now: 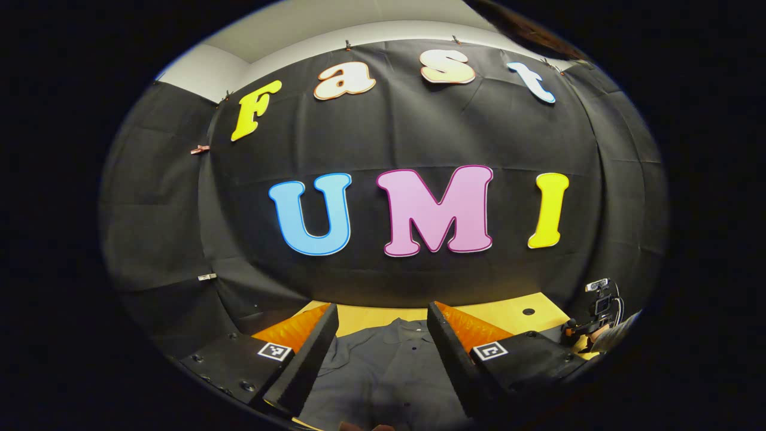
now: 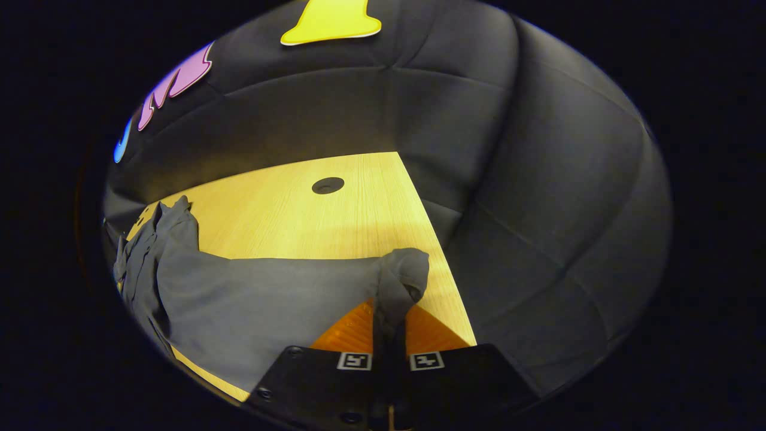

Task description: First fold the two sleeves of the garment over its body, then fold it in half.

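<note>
A dark grey buttoned shirt (image 1: 389, 371) lies on the light wooden table (image 1: 508, 314), collar toward the far wall. Above its body hangs my left gripper (image 1: 380, 353), open, its two fingers spread wide with nothing between them. In the right gripper view the shirt's sleeve (image 2: 269, 299) stretches from the body at the left out toward the table's right edge. My right gripper (image 2: 389, 335) is shut on the sleeve's cuff (image 2: 401, 275), which bunches up above the fingertips.
A round dark hole (image 2: 328, 185) sits in the table (image 2: 311, 221) near its far end. The table's right edge drops off beside the black cloth wall. The other gripper and a hand (image 1: 601, 317) show at the far right of the left gripper view.
</note>
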Tool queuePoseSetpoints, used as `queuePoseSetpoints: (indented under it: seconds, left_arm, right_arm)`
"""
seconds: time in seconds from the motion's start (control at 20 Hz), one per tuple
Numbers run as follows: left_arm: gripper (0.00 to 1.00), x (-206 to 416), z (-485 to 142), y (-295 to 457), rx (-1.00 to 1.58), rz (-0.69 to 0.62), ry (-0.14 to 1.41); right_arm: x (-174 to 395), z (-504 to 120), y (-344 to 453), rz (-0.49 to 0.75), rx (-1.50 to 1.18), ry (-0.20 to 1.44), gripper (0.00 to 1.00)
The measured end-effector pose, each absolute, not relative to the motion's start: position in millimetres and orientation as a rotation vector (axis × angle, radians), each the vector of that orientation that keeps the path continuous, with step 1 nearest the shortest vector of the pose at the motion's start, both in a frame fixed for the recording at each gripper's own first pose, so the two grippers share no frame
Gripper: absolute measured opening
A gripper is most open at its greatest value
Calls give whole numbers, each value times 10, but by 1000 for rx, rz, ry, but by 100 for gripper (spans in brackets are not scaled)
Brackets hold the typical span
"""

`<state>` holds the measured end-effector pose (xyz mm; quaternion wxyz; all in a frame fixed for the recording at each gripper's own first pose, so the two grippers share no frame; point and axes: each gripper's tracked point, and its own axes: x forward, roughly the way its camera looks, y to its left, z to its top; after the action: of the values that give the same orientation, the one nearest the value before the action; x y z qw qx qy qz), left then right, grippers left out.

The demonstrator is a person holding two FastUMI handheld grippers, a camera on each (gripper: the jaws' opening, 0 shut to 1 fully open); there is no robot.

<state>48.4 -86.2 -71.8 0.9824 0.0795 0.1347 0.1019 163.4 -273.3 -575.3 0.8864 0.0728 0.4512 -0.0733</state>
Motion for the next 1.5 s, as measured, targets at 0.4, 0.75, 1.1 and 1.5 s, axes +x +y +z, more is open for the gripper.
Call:
queuePoseSetpoints:
  seconds: [0.4, 0.75, 1.1, 1.5]
  left_arm:
    - [94, 523, -725, -391, 132, 139, 241]
    - [94, 615, -743, 382, 109, 26, 210]
    - [94, 643, -842, 1091, 55, -29, 193]
    - [94, 583, -993, 1947, 43, -25, 195]
  right_arm:
    - [1752, -4480, -2386, -127, 110, 696, 7]
    - [1704, -3156, -1523, -120, 98, 515, 7]
    - [1703, -2303, -499, -144, 61, 391, 7]
    - [1919, -1940, 975, -13, 79, 348, 7]
